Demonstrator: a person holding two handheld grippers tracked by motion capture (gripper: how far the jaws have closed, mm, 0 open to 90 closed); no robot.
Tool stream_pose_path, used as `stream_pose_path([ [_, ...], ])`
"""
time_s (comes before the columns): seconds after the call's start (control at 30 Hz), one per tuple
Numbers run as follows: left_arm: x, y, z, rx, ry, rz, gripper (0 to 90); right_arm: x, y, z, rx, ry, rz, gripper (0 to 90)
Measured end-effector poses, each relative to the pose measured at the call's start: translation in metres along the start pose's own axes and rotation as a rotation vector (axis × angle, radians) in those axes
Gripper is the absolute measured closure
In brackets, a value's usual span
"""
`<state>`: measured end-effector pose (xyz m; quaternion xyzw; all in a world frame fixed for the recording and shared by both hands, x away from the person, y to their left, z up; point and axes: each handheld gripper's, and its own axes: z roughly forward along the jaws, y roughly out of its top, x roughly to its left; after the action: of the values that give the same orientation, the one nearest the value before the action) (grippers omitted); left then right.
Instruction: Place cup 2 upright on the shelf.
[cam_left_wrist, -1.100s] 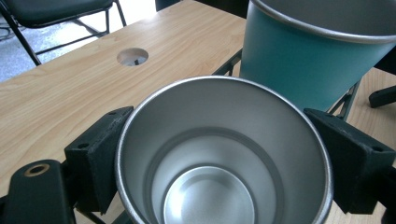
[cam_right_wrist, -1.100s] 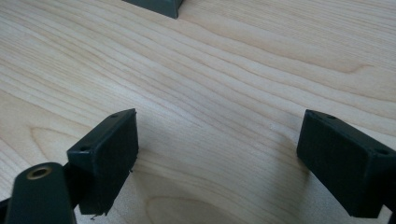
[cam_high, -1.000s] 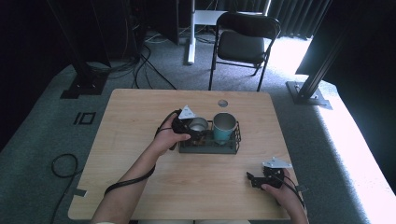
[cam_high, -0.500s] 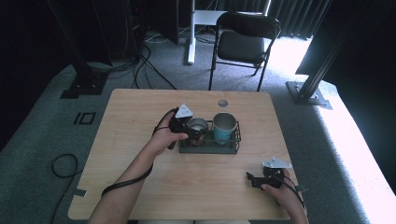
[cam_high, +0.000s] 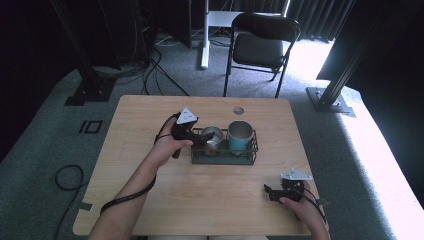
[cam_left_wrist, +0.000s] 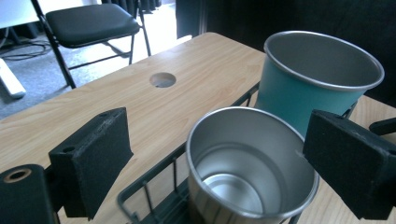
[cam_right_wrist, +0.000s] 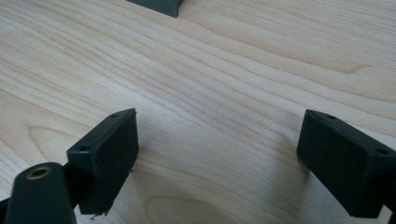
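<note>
A silver metal cup (cam_high: 214, 135) and a teal cup (cam_high: 240, 136) stand upright side by side in a dark wire basket (cam_high: 223, 159) at mid-table. My left gripper (cam_high: 204, 141) hovers at the basket's left end, pointing at the silver cup. Its jaws have just been opening. In the left gripper view the silver cup (cam_left_wrist: 252, 158) sits between the spread pads (cam_left_wrist: 93, 158), which do not press on it; the teal cup (cam_left_wrist: 299, 88) stands behind. My right gripper (cam_high: 270, 192) rests open near the table's front right, over bare wood (cam_right_wrist: 219, 154).
A round cable hole (cam_high: 238, 110) lies in the tabletop behind the basket. A black folding chair (cam_high: 260, 47) stands beyond the far edge. A corner of the basket (cam_right_wrist: 159, 5) shows at the top of the right gripper view.
My left gripper has let go of the silver cup, opened its jaws and drawn back a little to the left and up. The right gripper has stayed put.
</note>
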<state>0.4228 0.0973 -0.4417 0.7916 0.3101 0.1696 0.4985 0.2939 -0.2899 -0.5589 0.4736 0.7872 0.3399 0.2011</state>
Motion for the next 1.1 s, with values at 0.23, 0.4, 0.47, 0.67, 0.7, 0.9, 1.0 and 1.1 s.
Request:
stream_pose_path([
  [0.23,0.009,-0.005,-0.012,-0.007,0.05,-0.03,8.4,0.0,0.0,0.0,0.0,0.0,0.0,12.2],
  [0.4,0.015,-0.01,-0.02,-0.009,0.073,-0.049,8.4,0.0,0.0,0.0,0.0,0.0,0.0,12.2],
  [0.47,0.017,-0.012,-0.024,-0.004,0.077,-0.05,8.4,0.0,0.0,0.0,0.0,0.0,0.0,12.2],
  [0.67,0.024,-0.019,-0.032,-0.003,0.108,-0.064,8.4,0.0,0.0,0.0,0.0,0.0,0.0,12.2],
  [0.7,0.026,-0.02,-0.033,-0.002,0.112,-0.068,8.4,0.0,0.0,0.0,0.0,0.0,0.0,12.2],
  [0.9,0.032,-0.029,-0.04,0.016,0.138,-0.09,8.4,0.0,0.0,0.0,0.001,-0.001,0.0,12.2],
  [1.0,0.035,-0.035,-0.042,0.021,0.153,-0.097,7.7,0.0,0.0,0.0,0.0,-0.001,0.0,12.2],
  [1.1,0.038,-0.04,-0.045,0.027,0.159,-0.104,4.7,0.0,0.0,0.0,0.001,-0.001,0.0,12.2],
])
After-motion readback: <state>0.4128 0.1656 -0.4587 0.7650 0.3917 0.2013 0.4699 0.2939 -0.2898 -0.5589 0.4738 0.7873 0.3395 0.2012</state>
